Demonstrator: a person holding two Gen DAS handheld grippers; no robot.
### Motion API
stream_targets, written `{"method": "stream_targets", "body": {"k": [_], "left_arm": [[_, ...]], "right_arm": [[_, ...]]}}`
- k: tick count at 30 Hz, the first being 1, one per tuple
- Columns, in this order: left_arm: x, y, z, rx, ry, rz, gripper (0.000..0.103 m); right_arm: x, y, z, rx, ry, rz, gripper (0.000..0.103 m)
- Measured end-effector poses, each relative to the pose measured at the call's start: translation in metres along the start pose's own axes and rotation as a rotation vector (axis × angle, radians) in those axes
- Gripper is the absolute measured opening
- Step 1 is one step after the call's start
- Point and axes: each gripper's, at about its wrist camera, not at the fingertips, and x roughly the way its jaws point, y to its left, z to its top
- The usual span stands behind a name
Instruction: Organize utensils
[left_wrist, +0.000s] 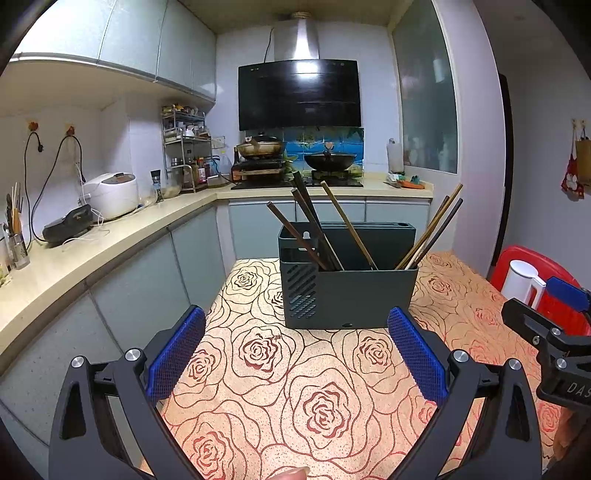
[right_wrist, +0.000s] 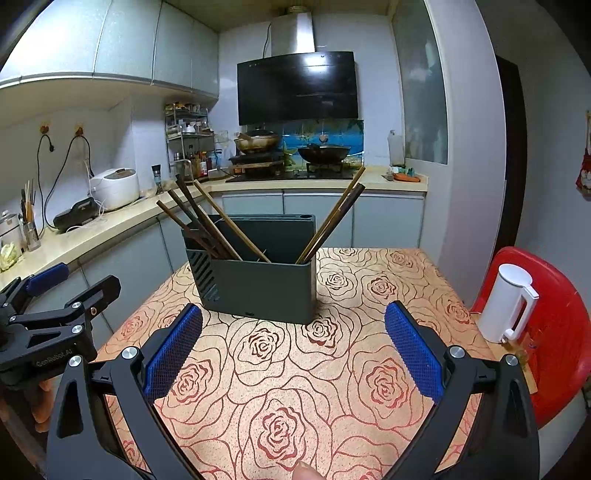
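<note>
A dark green utensil holder (left_wrist: 364, 295) (right_wrist: 266, 288) stands on the rose-patterned table (left_wrist: 295, 387) (right_wrist: 295, 369). Several wooden chopsticks (left_wrist: 347, 225) (right_wrist: 218, 221) lean out of it, some to the left and some to the right (left_wrist: 430, 232) (right_wrist: 334, 218). My left gripper (left_wrist: 295, 332) hovers open in front of the holder, nothing between its blue pads (left_wrist: 177, 354). My right gripper (right_wrist: 293, 328) is also open and empty, a little short of the holder. Each gripper shows at the edge of the other's view: the right one (left_wrist: 554, 332), the left one (right_wrist: 55, 314).
A red chair (right_wrist: 554, 332) with a white kettle (right_wrist: 511, 302) stands right of the table. A kitchen counter (left_wrist: 92, 243) with a rice cooker (left_wrist: 112, 194) runs along the left, a stove with pans (left_wrist: 295, 155) at the back. A fingertip (left_wrist: 291, 472) shows at the bottom edge.
</note>
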Motion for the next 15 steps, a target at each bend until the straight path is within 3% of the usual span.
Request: {"method": "stream_targets", "body": {"k": [15], "left_arm": [[-0.0098,0.0075,0.0029,-0.027,-0.066,0.015,0.096]], "right_arm": [[-0.0054,0.0025,0.0014,-0.005,-0.023,0.000,0.096]]}}
